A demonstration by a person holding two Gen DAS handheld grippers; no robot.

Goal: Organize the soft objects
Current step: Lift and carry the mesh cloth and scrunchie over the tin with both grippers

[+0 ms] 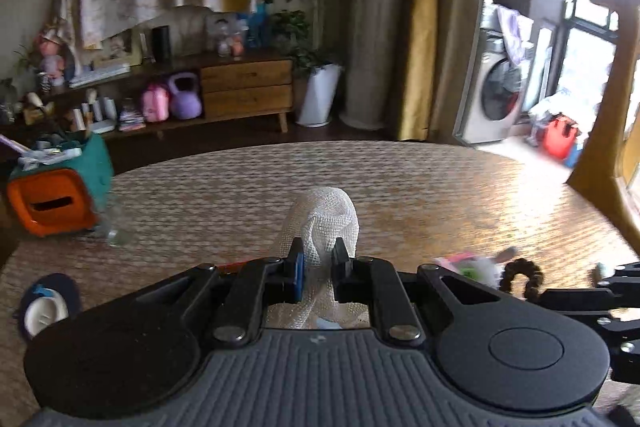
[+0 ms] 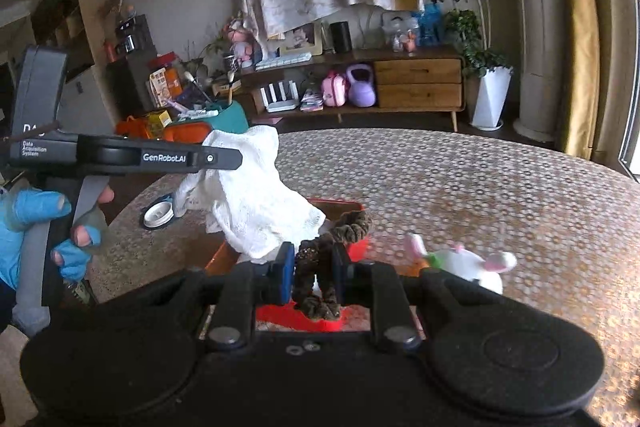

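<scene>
Two grippers, one in each hand.

Left gripper (image 1: pixel 319 253), lower centre of the left wrist view: jaws clamped tight on one white gauze cloth (image 1: pixel 324 215). The cloth bunches up above the fingertips in a rounded hump, long axis roughly vertical in the frame, and a tail runs down between the fingers toward the camera. In the right wrist view the same cloth hangs down from the gripper at left centre, draping toward the middle of the frame.

Right gripper (image 2: pixel 313 259), lower centre of the right wrist view: jaws narrow, pinching one dark brown scrunchie (image 2: pixel 320 267). Its loop stands on end between the pads, long axis near vertical, upper end curling to the right.

One red tray (image 2: pixel 298 319) lies under both held items on the woven round table (image 1: pixel 400 187).

One white plush rabbit (image 2: pixel 468 263) with pink ears lies on its side, right of centre, long axis across the frame.

One person's hand (image 2: pixel 44 227) in a blue fingerless glove grips the left handle, lower left.

One small white dish (image 2: pixel 159 215) sits on the table, left of the cloth.
</scene>
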